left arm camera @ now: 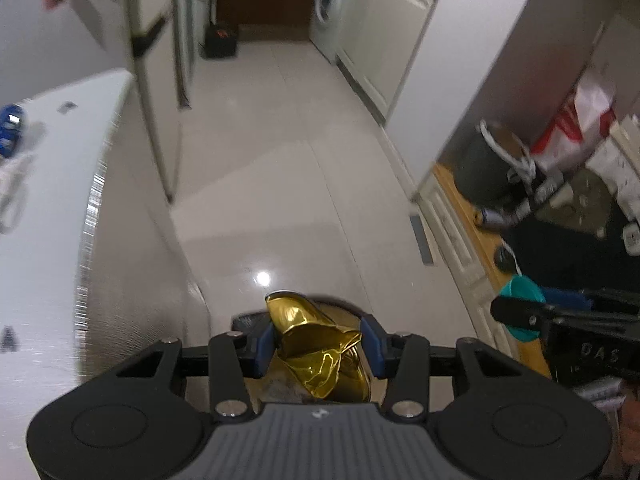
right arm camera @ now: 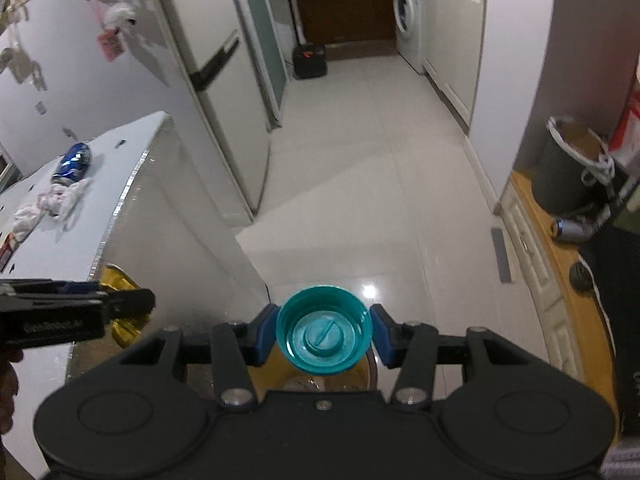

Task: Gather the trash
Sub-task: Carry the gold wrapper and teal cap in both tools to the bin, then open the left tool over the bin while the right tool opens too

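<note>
Gold wrapper (left arm camera: pixel 316 354) upright in left tool (left arm camera: pixel 320 344); teal cap's (right arm camera: pixel 323 330) hollow faces camera.

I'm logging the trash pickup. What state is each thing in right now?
left gripper: shut on the gold wrapper, which is crumpled.
right gripper: shut on the teal cap, hollow side facing the camera.
blue can: lying on its side on the white table.
white tissue: crumpled beside the can.
</note>
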`<control>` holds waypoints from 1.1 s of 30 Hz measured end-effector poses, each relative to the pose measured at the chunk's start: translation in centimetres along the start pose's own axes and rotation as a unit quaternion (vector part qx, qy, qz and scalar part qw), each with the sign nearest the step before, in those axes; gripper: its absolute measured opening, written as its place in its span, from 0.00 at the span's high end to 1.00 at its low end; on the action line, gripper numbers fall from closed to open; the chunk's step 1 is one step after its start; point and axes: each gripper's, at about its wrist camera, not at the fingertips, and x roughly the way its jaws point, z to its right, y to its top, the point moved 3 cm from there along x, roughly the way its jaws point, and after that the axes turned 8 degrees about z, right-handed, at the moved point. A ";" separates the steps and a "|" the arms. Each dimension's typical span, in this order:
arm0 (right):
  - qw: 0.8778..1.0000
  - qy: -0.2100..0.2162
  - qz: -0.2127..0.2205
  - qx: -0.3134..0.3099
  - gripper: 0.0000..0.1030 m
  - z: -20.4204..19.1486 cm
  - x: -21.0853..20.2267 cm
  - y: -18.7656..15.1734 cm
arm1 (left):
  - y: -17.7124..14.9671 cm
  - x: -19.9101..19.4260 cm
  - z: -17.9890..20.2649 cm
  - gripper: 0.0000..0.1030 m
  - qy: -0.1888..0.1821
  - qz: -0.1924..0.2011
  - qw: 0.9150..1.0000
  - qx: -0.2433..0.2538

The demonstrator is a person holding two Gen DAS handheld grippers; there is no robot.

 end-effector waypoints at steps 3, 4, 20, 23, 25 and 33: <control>1.000 -0.001 -0.013 0.013 0.51 1.2 1.2 -0.6 | -1.3 3.4 0.6 0.55 -0.026 -0.038 0.999 0.012; 1.000 0.001 -0.018 0.018 0.51 1.5 1.6 -0.9 | -1.9 4.4 0.8 0.55 -0.029 -0.050 0.998 0.019; 0.988 0.031 -0.099 0.111 0.51 3.4 8.8 -6.5 | -5.3 15.0 -0.8 0.26 -0.027 -0.122 0.989 0.080; 0.986 0.036 -0.113 0.118 0.51 3.5 10.3 -7.4 | -6.0 15.2 -2.1 0.24 -0.012 -0.131 0.989 0.074; 0.986 0.041 -0.120 0.112 0.51 3.1 11.1 -7.7 | -6.6 15.1 -3.0 0.22 -0.002 -0.138 0.988 0.068; 0.980 0.073 -0.143 0.119 0.36 1.5 14.2 -8.7 | -8.0 14.4 -5.3 0.05 0.027 -0.151 0.987 0.037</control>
